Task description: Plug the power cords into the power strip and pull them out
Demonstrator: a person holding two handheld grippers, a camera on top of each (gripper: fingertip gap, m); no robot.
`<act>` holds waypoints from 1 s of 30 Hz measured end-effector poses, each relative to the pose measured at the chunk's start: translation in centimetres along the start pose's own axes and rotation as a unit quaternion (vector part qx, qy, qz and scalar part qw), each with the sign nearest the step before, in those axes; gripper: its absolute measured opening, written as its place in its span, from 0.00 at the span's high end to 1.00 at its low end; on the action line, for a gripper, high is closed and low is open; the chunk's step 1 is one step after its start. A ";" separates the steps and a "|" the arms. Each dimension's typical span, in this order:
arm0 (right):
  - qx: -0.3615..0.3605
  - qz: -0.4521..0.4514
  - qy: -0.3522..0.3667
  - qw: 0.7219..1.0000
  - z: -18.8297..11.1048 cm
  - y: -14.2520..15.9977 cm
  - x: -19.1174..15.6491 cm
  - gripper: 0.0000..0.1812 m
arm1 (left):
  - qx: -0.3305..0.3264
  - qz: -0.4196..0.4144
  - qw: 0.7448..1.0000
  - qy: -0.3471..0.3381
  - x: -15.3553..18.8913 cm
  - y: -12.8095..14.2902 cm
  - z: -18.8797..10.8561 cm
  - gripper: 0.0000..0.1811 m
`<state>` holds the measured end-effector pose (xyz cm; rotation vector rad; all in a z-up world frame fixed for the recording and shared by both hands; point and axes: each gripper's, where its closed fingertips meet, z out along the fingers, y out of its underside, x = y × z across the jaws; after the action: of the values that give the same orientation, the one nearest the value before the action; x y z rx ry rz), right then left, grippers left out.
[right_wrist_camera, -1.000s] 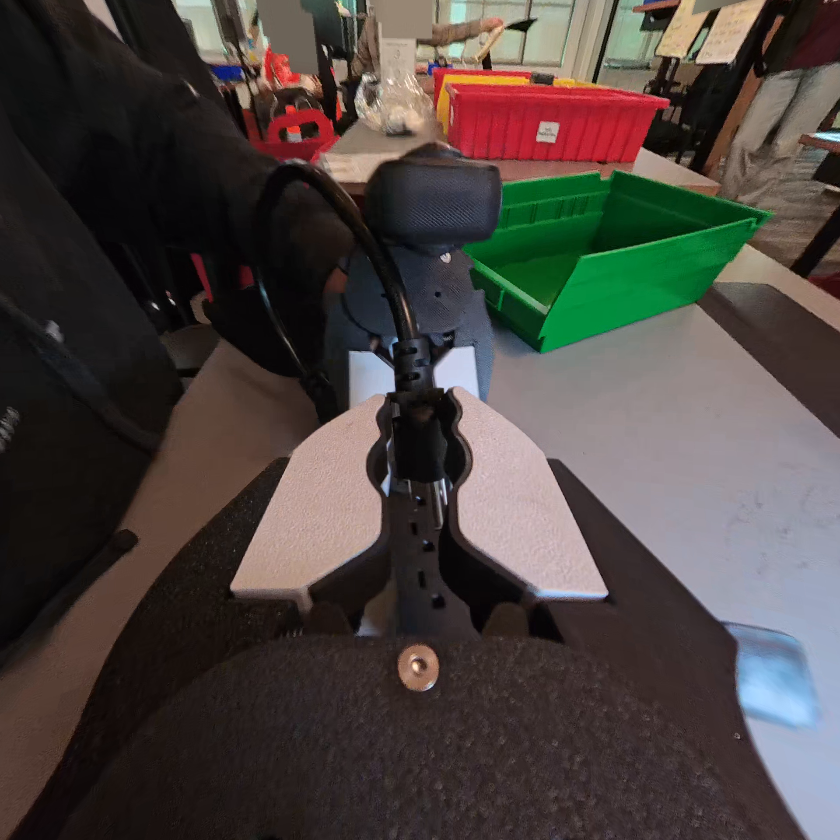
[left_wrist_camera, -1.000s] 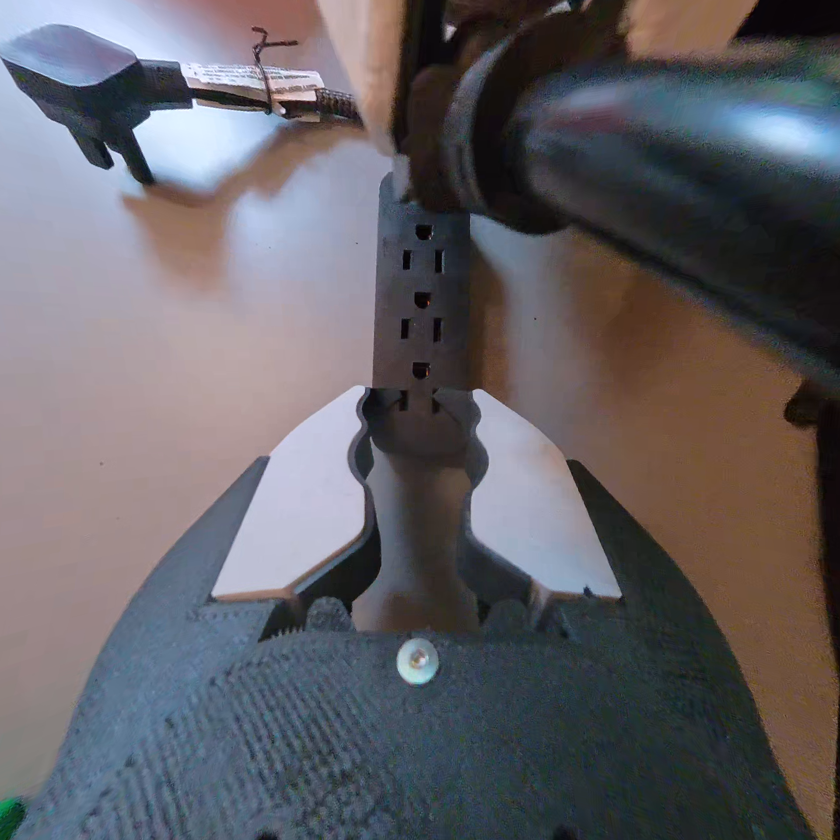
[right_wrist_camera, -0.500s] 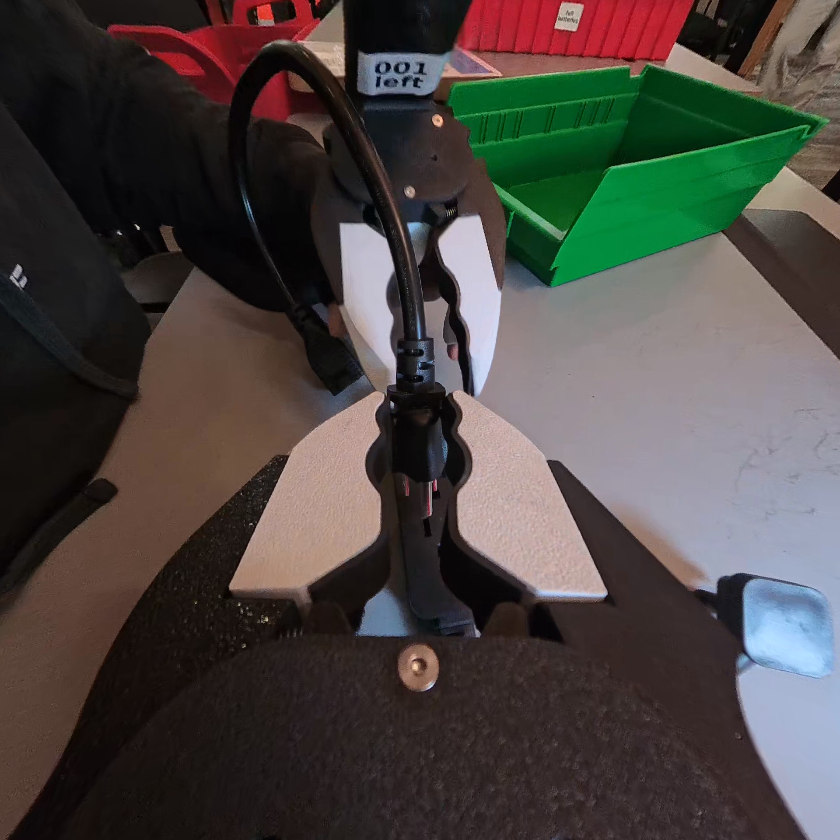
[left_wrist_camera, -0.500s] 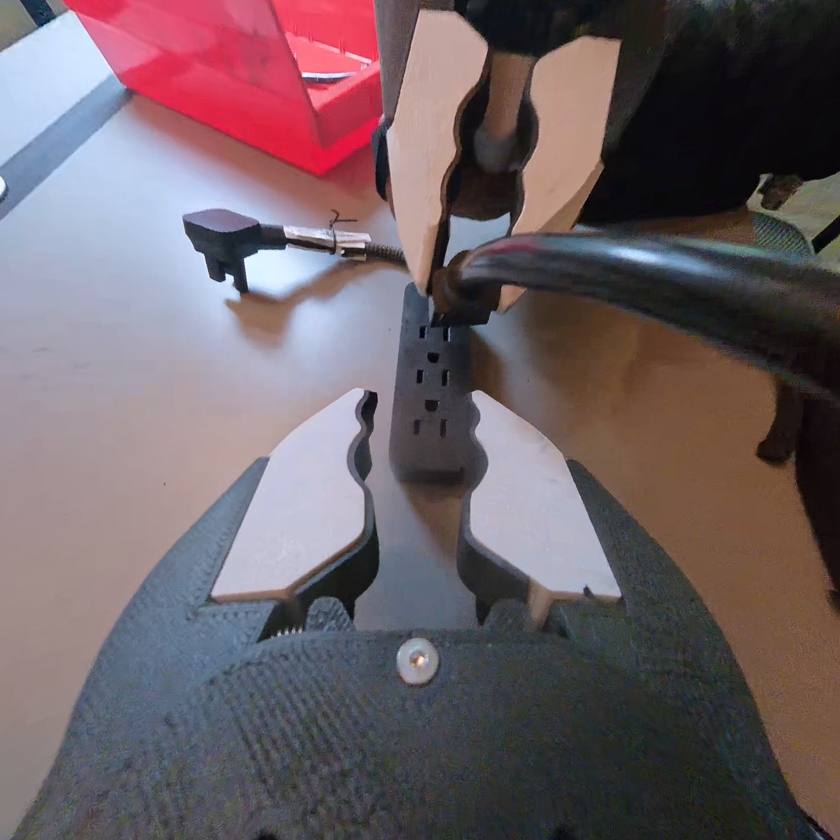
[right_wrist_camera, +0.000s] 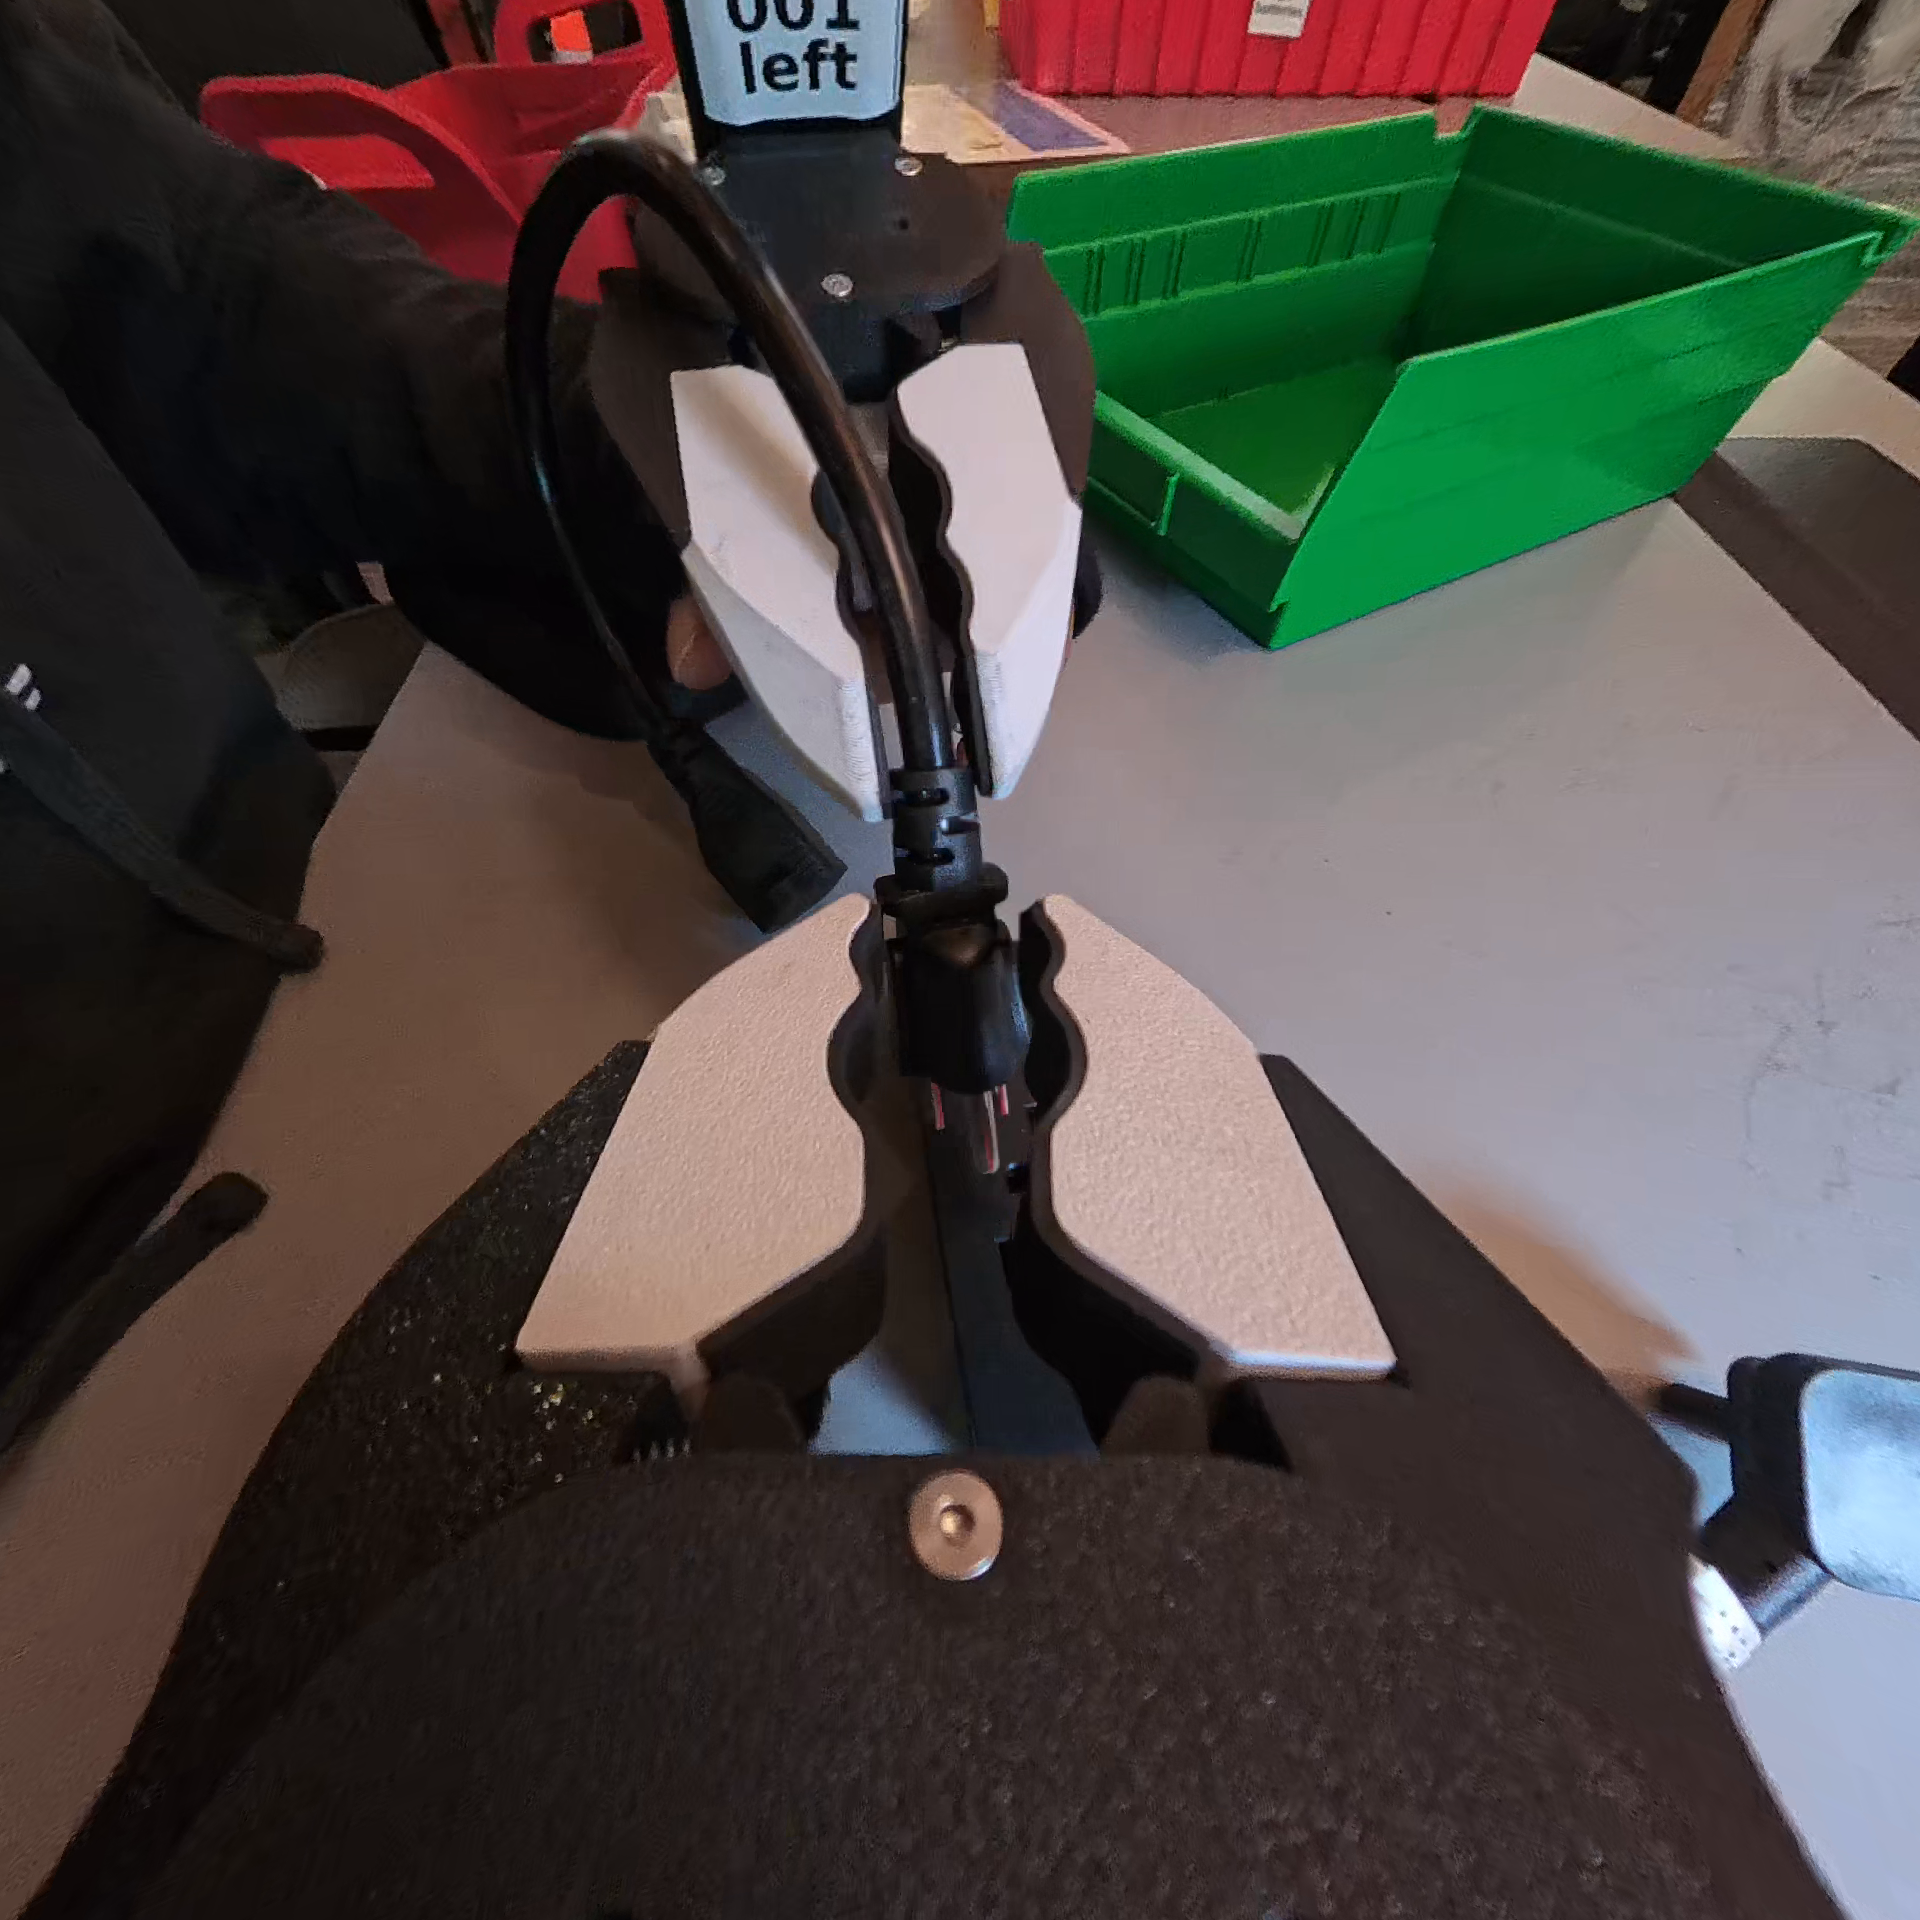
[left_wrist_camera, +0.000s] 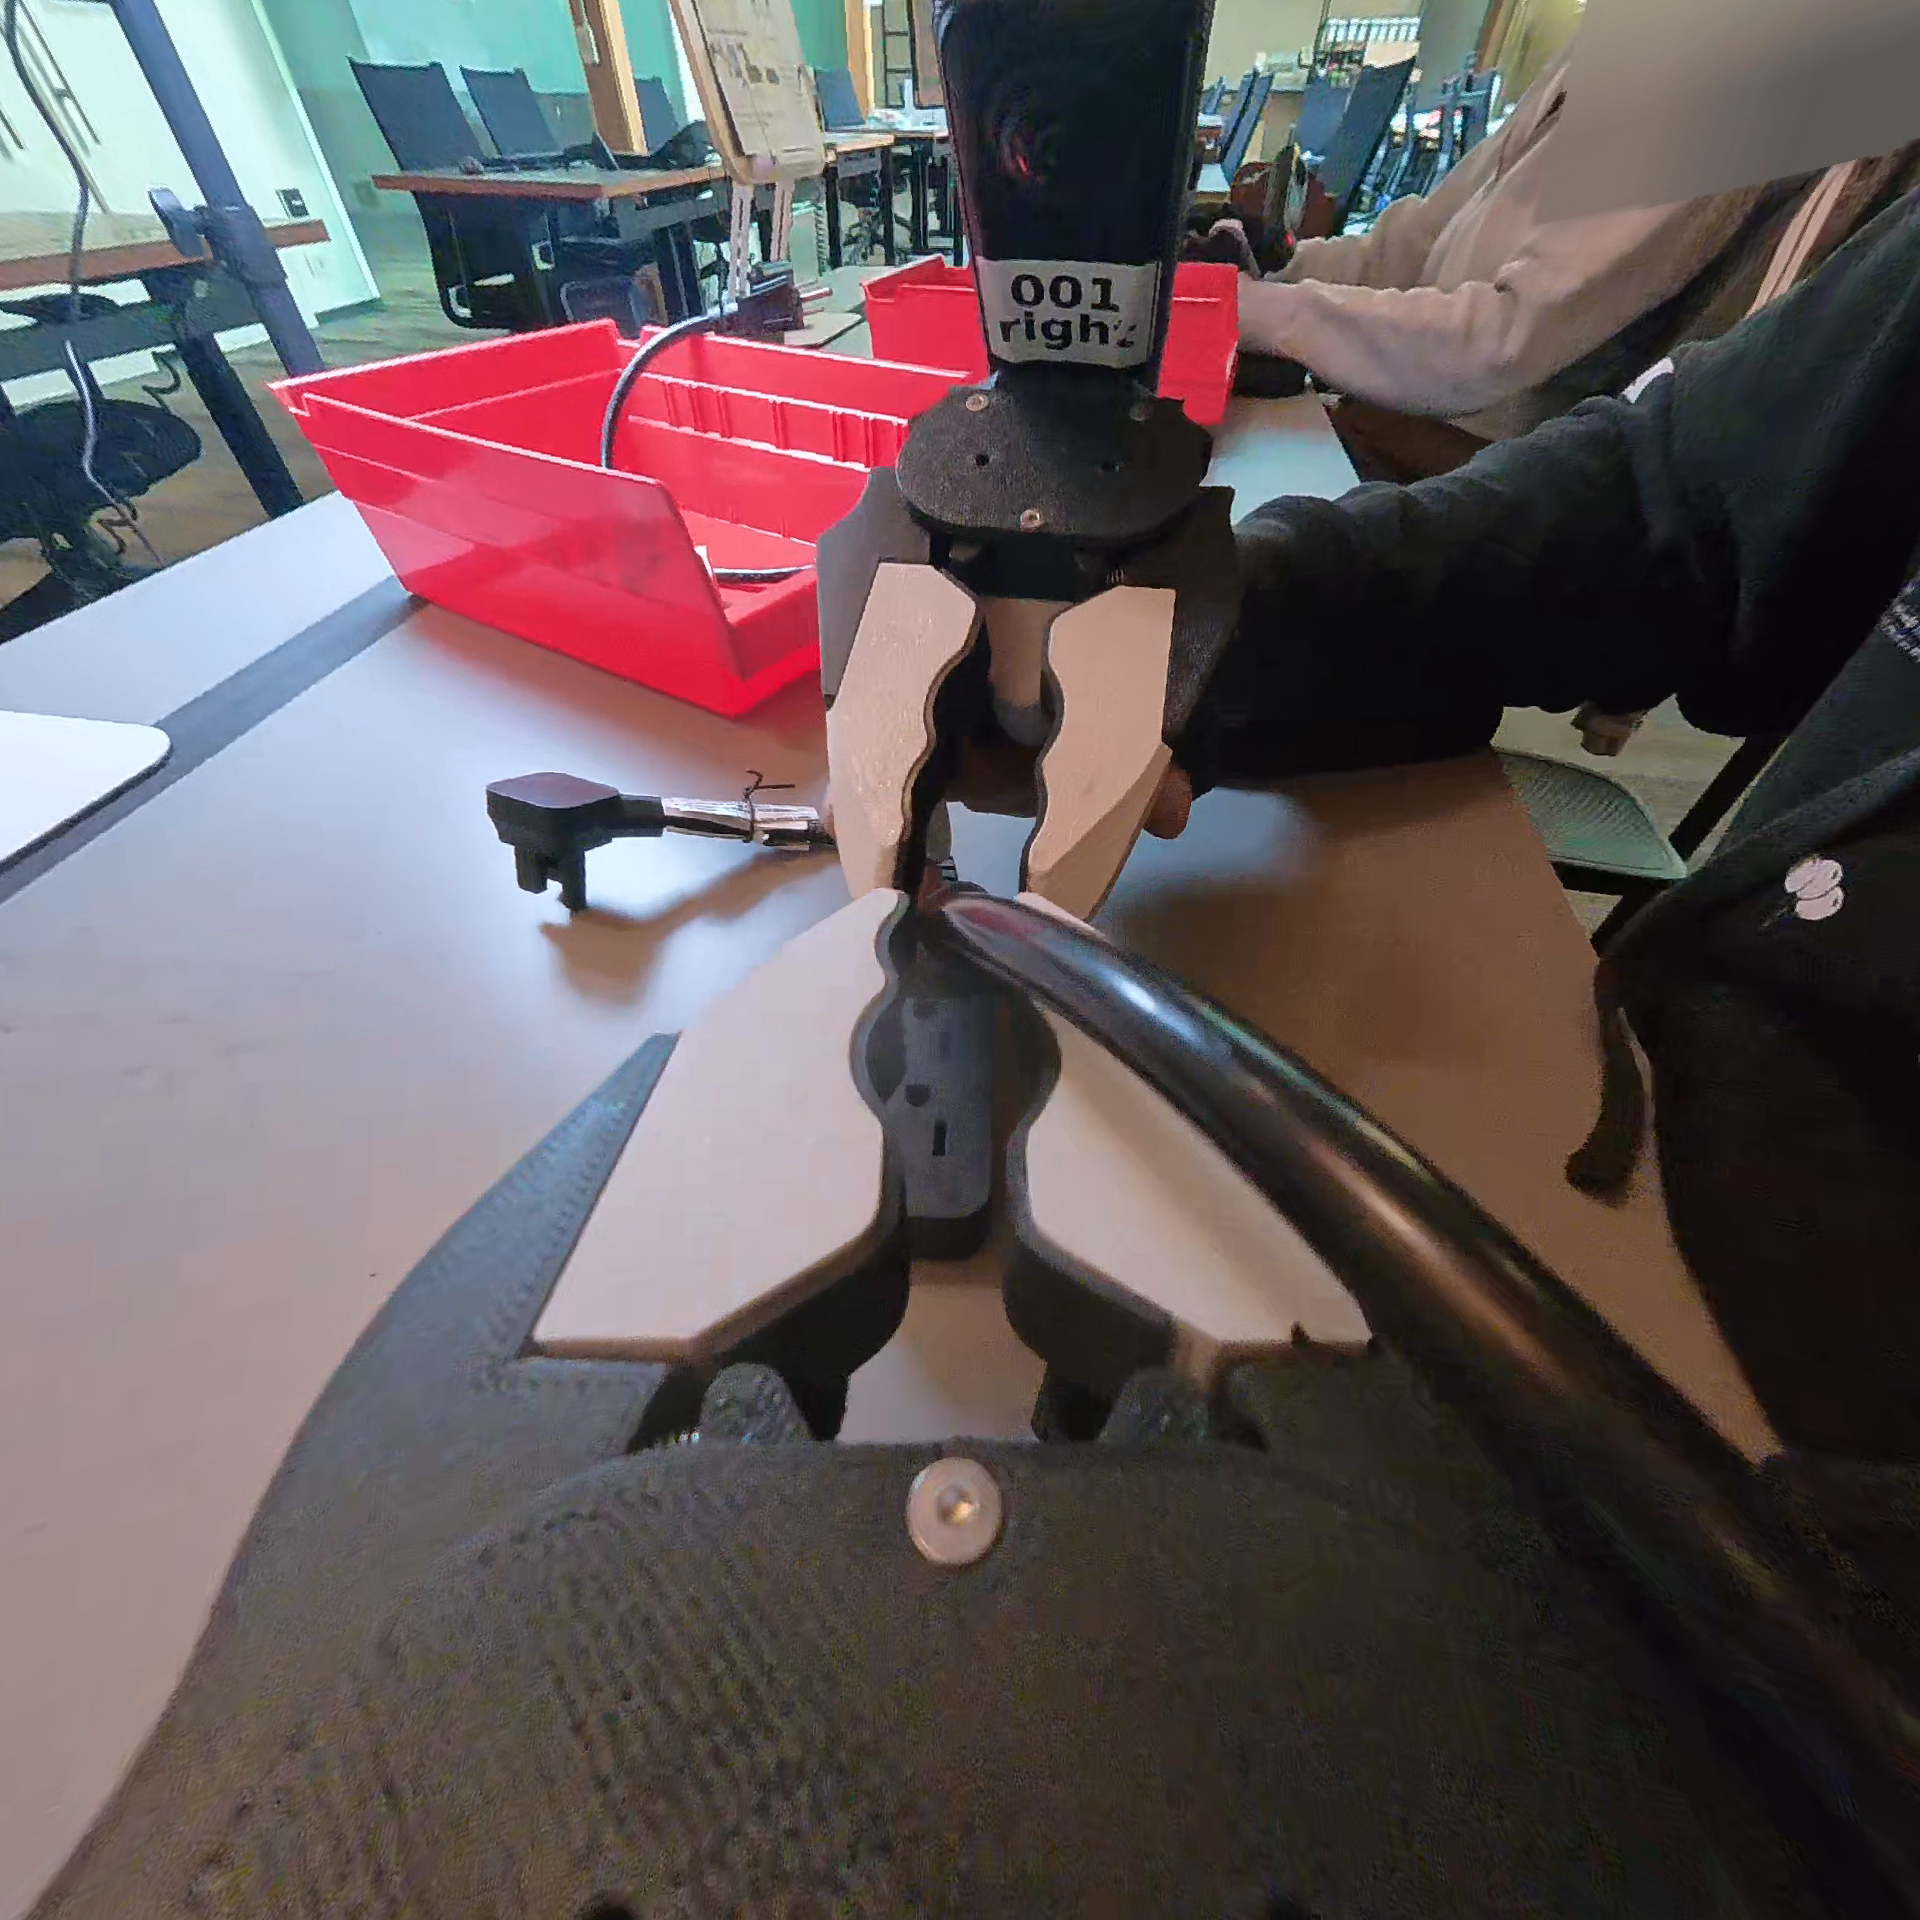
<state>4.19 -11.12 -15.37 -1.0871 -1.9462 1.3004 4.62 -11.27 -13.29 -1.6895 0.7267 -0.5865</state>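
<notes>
Black textured gripper bodies carry pale scalloped fingers [left_wrist_camera: 748,1143], a silver screw [right_wrist_camera: 954,1527], white labels and black sleeves [left_wrist_camera: 1507,613].

Black power strip [left_wrist_camera: 940,1122], black cord [right_wrist_camera: 727,343], red bin [left_wrist_camera: 540,520], green bin [right_wrist_camera: 1455,343] (both plain)

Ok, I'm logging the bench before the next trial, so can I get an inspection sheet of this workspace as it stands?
Surface: grey table, faint scuff marks.
Job's things: black power strip lying flat; black plug over it, prongs showing.
Clutter: spare black plug with tied cord; red plastic bin; green plastic bin.
Grippers: left gripper shut on the strip; right gripper shut on the plug.
Cables: thick black cord arching up from the plug.
Surroundings: black office chairs; a seated person's pale sleeve.
</notes>
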 end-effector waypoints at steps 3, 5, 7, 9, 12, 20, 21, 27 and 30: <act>-0.002 0.003 0.012 1.000 -0.1 -0.5 0.0 0.79 | 0.005 0.000 1.000 -0.001 0.1 -0.3 -0.2 0.93; -0.002 -0.012 0.020 1.000 -0.1 -1.1 -0.3 0.78 | 0.001 0.006 1.000 -0.004 0.2 -0.3 -0.2 0.91; -0.015 -0.043 0.039 0.998 -0.2 -1.6 -0.6 0.78 | 0.001 0.009 1.000 0.002 0.6 -0.5 -0.2 0.92; -0.037 -0.075 0.048 0.995 -0.2 -1.9 -1.1 0.80 | 0.003 0.016 1.000 0.005 1.0 -0.7 -0.1 0.92; -0.067 -0.115 0.061 0.989 0.2 -1.9 -1.6 0.84 | -0.001 0.025 1.000 0.013 1.6 -0.8 -0.1 0.92; -0.070 -0.165 0.094 0.979 -1.2 -4.0 -1.8 0.91 | 0.009 0.023 0.999 -0.022 -0.8 -1.5 -2.3 0.81; -0.072 -0.169 0.099 0.978 -1.7 -4.4 -1.8 0.92 | 0.017 0.018 0.999 -0.029 -1.3 -1.5 -2.7 0.81; -0.100 -0.204 0.132 0.965 -4.8 -6.4 -1.5 0.92 | 0.036 -0.011 0.996 -0.078 -4.2 -1.3 -4.1 0.82; -0.098 -0.206 0.128 0.965 -6.4 -7.9 -2.1 0.92 | 0.031 -0.009 0.995 -0.098 -4.9 -1.1 -4.3 0.83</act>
<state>7.86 -11.47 -5.70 -0.8284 -1.9918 0.7202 -1.66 -10.39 -11.31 -1.6695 0.5468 -0.4435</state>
